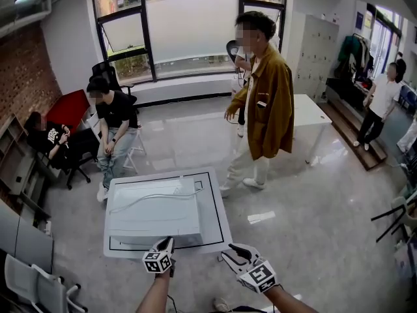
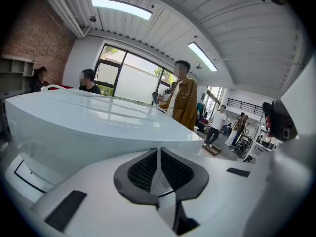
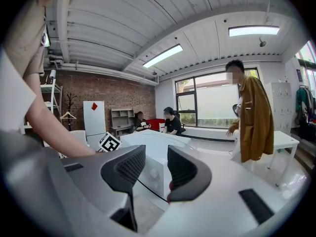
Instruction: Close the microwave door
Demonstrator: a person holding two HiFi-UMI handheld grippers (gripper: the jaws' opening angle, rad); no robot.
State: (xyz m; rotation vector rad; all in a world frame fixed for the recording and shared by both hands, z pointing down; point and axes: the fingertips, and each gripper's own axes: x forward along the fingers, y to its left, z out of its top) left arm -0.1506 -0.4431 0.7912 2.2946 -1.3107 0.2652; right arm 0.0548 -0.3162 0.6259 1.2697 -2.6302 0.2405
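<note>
A white microwave (image 1: pixel 154 210) sits on a low white desk (image 1: pixel 220 208), filling its left and middle and leaving a bare strip along the right edge, with the oven's front face at the desk's near edge. A pale cord (image 1: pixel 156 197) trails across the oven's top. The left tongs (image 1: pixel 168 242) point at the front face near its right end, jaws pressed together with nothing between them. Whether the tips touch the oven cannot be told. The person's left forearm (image 1: pixel 156 295) reaches up from the bottom of the head view, almost straight toward the desk. The right tongs (image 1: pixel 229 255) hang off the desk's near right corner, clear of the oven, jaws a narrow gap apart and empty. The right forearm (image 1: pixel 290 300) comes in at a slant from the lower right. Beyond the desk's far right corner a person in a brown jacket (image 1: pixel 267 103) stands on the glossy floor. Two others sit (image 1: pixel 114 119) well apart by the brick wall.
</note>
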